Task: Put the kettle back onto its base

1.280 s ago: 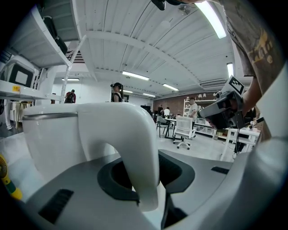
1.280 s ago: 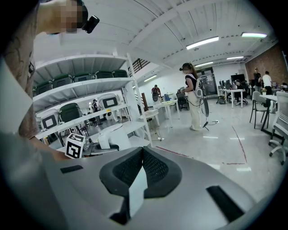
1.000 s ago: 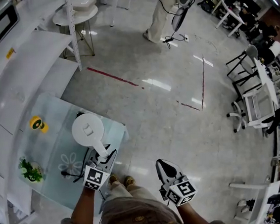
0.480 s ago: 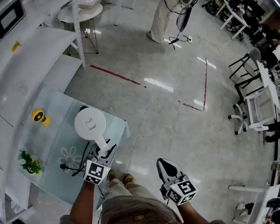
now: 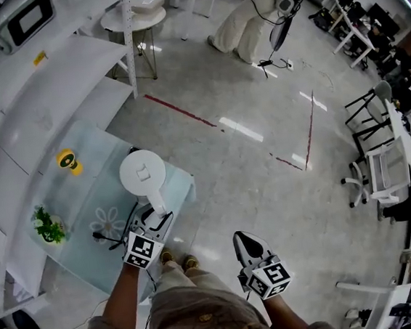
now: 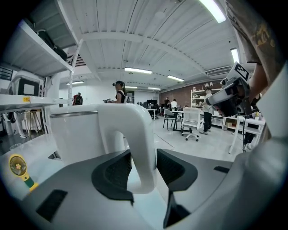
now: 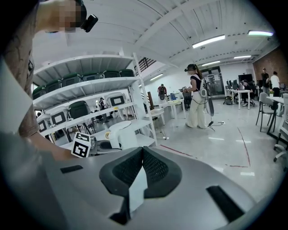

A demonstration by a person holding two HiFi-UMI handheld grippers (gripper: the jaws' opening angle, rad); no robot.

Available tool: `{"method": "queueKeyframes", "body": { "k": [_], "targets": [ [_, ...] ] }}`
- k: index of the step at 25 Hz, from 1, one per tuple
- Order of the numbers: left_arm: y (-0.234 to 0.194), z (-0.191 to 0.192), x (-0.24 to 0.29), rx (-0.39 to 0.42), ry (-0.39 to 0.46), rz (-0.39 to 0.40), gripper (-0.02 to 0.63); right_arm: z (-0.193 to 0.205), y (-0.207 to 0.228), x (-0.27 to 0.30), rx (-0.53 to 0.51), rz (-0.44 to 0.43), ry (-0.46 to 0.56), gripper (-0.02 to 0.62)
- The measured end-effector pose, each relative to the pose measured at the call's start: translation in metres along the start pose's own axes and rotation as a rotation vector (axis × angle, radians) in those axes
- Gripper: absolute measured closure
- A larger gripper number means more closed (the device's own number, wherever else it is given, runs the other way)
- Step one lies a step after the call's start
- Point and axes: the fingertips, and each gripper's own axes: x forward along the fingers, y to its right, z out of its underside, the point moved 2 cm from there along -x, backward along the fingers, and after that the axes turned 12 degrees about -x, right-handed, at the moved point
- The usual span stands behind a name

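Kettle (image 5: 142, 175), white with a round flat lid, stands upright on a pale glass table (image 5: 71, 203), close to the edge that faces the open floor. Its base is hidden beneath the body, so whether it is properly seated there cannot be told. A black cord (image 5: 107, 240) trails across the glass from the kettle's near side.

The left gripper (image 5: 157, 216) reaches in from the kettle's near side, with the white looped handle (image 6: 143, 148) standing between its jaws. Those jaws have just been opening. The dark ribbed pads (image 6: 112, 173) now flank the handle closely without clamping it, so the grip is released.

The right gripper (image 5: 244, 241) hangs well apart from the kettle, to its right and off the table, over the shiny floor. Its jaws are pressed together at the tips with nothing between them.

A small yellow fan (image 5: 67, 161) lies on the glass on the kettle's side toward the white shelving (image 5: 50, 74). On that same side, nearer the person, sits a little green plant (image 5: 48, 226). Beyond the kettle a red tape line (image 5: 181, 110) crosses the floor.
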Motion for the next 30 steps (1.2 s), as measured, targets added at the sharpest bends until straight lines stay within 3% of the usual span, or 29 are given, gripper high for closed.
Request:
{"method": "queueKeyframes", "body": {
  "k": [10,14,22,30],
  "targets": [
    [-0.012,-0.040,-0.072,-0.089,0.105,-0.116,0.414,-0.020,-0.014,0.029,-0.045,-0.107,0.073,0.597],
    [-0.009,-0.070,-0.103,-0.167,0.158,-0.133,0.414,-0.036,-0.023,0.034,-0.059,-0.136,0.119,0.597],
    [0.013,-0.107,-0.160,-0.235,0.262,-0.182,0.416,-0.062,-0.038,0.026,-0.096,-0.161,0.188,0.597],
    [0.037,-0.111,-0.187,-0.269,0.327,-0.224,0.430,-0.072,-0.045,0.011,-0.132,-0.157,0.224,0.597]
  ]
}}
